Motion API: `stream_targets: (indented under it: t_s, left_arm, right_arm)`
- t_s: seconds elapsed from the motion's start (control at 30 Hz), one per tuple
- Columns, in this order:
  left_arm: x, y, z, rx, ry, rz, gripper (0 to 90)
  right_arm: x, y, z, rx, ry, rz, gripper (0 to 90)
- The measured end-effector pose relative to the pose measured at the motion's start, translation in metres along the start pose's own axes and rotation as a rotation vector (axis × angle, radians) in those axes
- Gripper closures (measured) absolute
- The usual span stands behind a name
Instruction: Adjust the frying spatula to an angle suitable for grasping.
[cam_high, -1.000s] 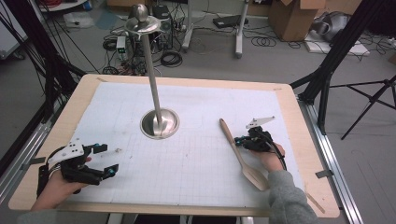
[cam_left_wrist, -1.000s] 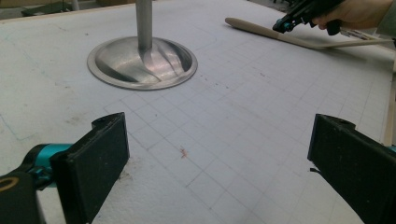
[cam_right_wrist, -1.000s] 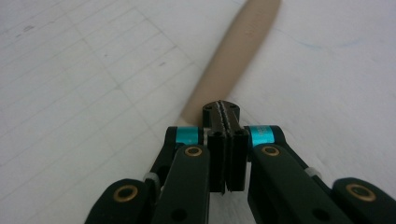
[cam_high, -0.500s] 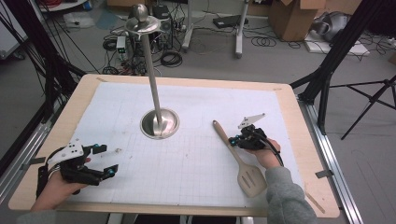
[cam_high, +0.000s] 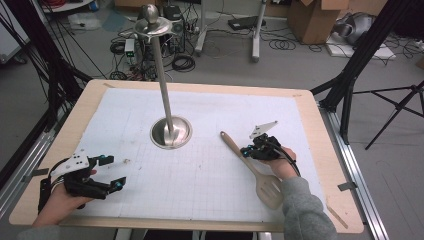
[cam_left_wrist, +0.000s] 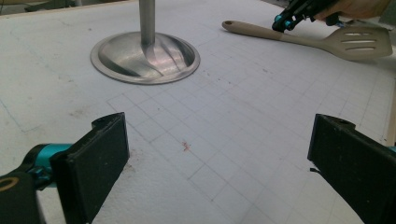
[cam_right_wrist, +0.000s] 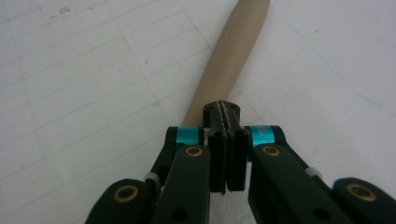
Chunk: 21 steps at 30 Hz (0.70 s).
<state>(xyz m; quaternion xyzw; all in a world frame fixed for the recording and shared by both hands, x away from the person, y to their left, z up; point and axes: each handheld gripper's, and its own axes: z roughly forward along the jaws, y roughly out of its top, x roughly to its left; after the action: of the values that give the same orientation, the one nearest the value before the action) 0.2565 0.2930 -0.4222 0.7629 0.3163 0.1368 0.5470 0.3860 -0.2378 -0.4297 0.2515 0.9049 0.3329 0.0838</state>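
A beige slotted spatula lies on the white grid mat at the right, its handle pointing toward the far left. My right gripper is shut, its pads pressed together with nothing between them. Its tips rest on the handle's middle. In the right gripper view the handle runs out from under the shut jaws of the right gripper. My left gripper stands open at the near left, low over the mat. The left gripper view has the left gripper with bare mat between its jaws and the spatula far off.
A metal stand with a round base and a tall pole rises from the mat's middle, also seen as the stand ahead of the left jaws. The wooden table edge frames the mat. Tripod legs and cables lie on the floor beyond.
My right gripper has shifted left, and the spatula has slid left with it. The left gripper has stayed where it was.
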Motion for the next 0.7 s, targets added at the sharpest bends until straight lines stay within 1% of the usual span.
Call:
stream_targets:
  t_s: [0.07,0.2,0.27,0.4,0.5,0.53,0.57,0.63,0.7]
  left_arm:
    - [0.0,0.0,0.0,-0.004,0.002,0.0,5.9]
    - [0.0,-0.001,-0.002,-0.004,0.004,-0.001,5.9]
    - [0.0,-0.001,-0.003,-0.002,0.006,0.002,5.9]
    - [0.0,-0.001,-0.004,-0.002,0.007,0.001,5.9]
    - [0.0,-0.002,-0.004,-0.003,0.008,-0.002,5.9]
    - [0.0,-0.002,-0.005,-0.002,0.007,-0.001,5.9]
    - [0.0,-0.002,-0.005,-0.005,0.01,-0.001,5.9]
    - [0.0,-0.002,-0.006,-0.008,0.011,-0.005,5.9]
    - [0.001,-0.002,-0.007,-0.007,0.014,-0.005,5.9]
  right_arm:
    - [0.002,0.003,0.001,0.009,0.006,-0.014,89.9]
    - [0.004,0.008,0.004,0.024,0.017,-0.059,89.9]
    - [0.006,0.009,0.005,0.024,0.023,-0.075,89.9]
    - [0.005,0.009,0.006,0.019,0.028,-0.075,89.9]
    - [0.005,0.009,0.006,0.019,0.021,-0.075,89.8]
    - [0.005,0.01,0.006,0.012,0.026,-0.066,89.9]
    - [0.005,0.01,0.005,0.004,0.017,-0.064,89.8]
    - [0.006,0.012,0.002,-0.016,0.008,-0.048,89.8]
    - [0.007,0.011,-0.004,-0.025,0.011,-0.024,89.8]
